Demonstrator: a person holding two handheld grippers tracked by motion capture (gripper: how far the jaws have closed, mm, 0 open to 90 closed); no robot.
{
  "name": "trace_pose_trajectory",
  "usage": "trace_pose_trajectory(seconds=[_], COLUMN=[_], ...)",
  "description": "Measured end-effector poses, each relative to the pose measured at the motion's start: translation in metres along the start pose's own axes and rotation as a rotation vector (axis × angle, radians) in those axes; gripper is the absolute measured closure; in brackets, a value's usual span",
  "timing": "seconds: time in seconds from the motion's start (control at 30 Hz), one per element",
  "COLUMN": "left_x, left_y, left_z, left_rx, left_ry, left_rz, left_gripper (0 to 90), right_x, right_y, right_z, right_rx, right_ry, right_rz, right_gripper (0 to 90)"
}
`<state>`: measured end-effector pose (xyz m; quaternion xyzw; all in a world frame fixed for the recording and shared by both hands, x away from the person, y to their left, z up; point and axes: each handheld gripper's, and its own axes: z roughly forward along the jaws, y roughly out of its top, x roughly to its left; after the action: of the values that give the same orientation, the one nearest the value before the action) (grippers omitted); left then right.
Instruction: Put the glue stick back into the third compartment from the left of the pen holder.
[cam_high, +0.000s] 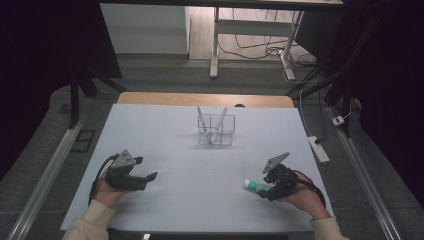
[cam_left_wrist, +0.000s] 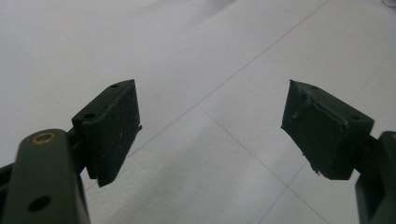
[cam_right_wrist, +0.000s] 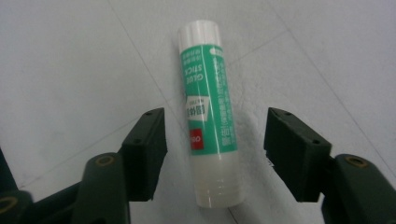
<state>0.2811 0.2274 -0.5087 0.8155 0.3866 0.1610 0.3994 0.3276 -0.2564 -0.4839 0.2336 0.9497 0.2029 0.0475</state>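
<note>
A green and white glue stick (cam_right_wrist: 208, 112) lies flat on the white table, and in the high view the glue stick (cam_high: 254, 186) is at the front right. My right gripper (cam_right_wrist: 215, 142) is open with a jaw on each side of the stick's lower end, not touching it; from above the right gripper (cam_high: 265, 189) sits just right of the stick. My left gripper (cam_left_wrist: 212, 128) is open over bare table with nothing between its jaws. From above, the left gripper (cam_high: 150, 178) rests at the front left.
A clear divided holder (cam_high: 216, 130) with two white pens leaning in it stands at the middle back of the table (cam_high: 200, 165). Beyond the far edge are desk legs and cables on the floor. A power strip (cam_high: 318, 148) lies off the table's right side.
</note>
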Motion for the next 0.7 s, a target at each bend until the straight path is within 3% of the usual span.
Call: trace_pose_trajectory(seconds=[0.3, 0.5, 0.7], left_x=[0.0006, -0.0003, 0.0000], left_y=[-0.0001, 0.0004, 0.0005], left_z=[0.0029, 0.0028, 0.0028], left_rx=[0.009, 0.008, 0.008], left_ry=[-0.002, -0.003, -0.005], left_rz=[0.000, 0.004, 0.004], left_gripper=[19.3, 19.3, 19.6], right_x=[-0.0022, -0.0015, -0.0051], right_y=[-0.0022, -0.0016, -0.0024], right_z=[0.0068, 0.0091, 0.0082], right_rx=[0.041, 0.064, 0.044], right_ry=[0.015, 0.017, 0.022], right_rz=[-0.022, -0.049, -0.022], right_gripper=[61.5, 64.2, 64.5])
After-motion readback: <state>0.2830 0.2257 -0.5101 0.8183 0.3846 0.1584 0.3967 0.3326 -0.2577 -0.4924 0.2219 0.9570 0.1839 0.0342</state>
